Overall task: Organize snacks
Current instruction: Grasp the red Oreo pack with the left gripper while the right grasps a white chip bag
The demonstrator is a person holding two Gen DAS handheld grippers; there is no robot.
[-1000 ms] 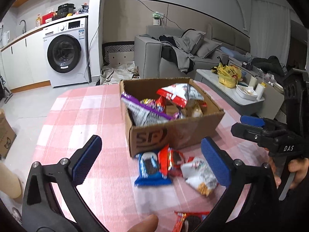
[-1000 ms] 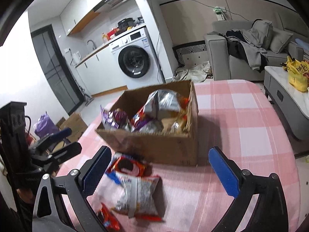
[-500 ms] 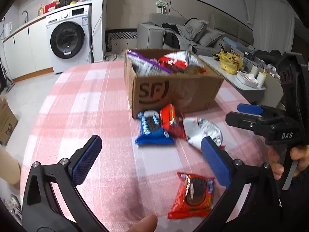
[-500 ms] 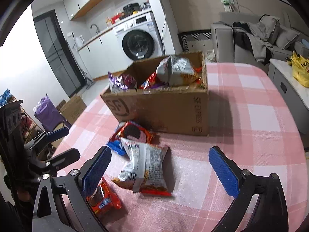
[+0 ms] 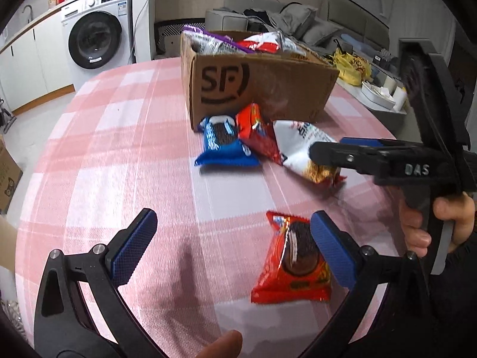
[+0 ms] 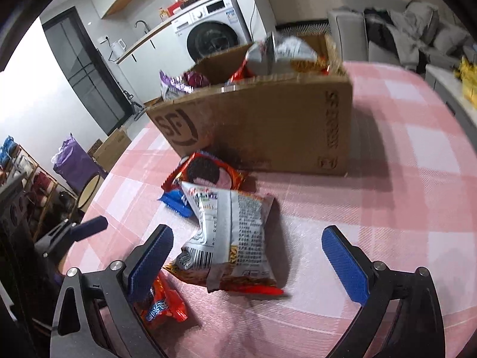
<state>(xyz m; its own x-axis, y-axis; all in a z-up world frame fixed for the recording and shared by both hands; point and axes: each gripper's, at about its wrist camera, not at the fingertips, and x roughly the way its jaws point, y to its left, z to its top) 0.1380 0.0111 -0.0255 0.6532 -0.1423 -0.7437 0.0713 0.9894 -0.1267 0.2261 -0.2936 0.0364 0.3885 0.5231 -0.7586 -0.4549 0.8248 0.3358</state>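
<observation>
A cardboard SF box (image 5: 256, 83) holding several snack bags stands on the pink checked table; it also shows in the right wrist view (image 6: 268, 122). In front of it lie a blue cookie pack (image 5: 222, 143), a red pack (image 5: 258, 135) and a white chip bag (image 5: 304, 149). A red cookie pack (image 5: 293, 265) lies nearest me, by the right finger of my open, empty left gripper (image 5: 234, 247). My right gripper (image 6: 247, 259) is open and empty, low over the white chip bag (image 6: 231, 235). The red cookie pack (image 6: 161, 307) lies under its left finger.
The pink checked tablecloth (image 5: 119, 149) covers a round table. My right gripper body (image 5: 402, 164) reaches in from the right over the chip bag. A washing machine (image 5: 95, 38) and a sofa (image 5: 286, 21) stand behind. Another red cookie pack (image 6: 205, 173) leans by the box.
Both grippers have dropped lower and pulled back toward the near table edge. The box now looks farther, and the loose packs on the table fill the views. Both stay open.
</observation>
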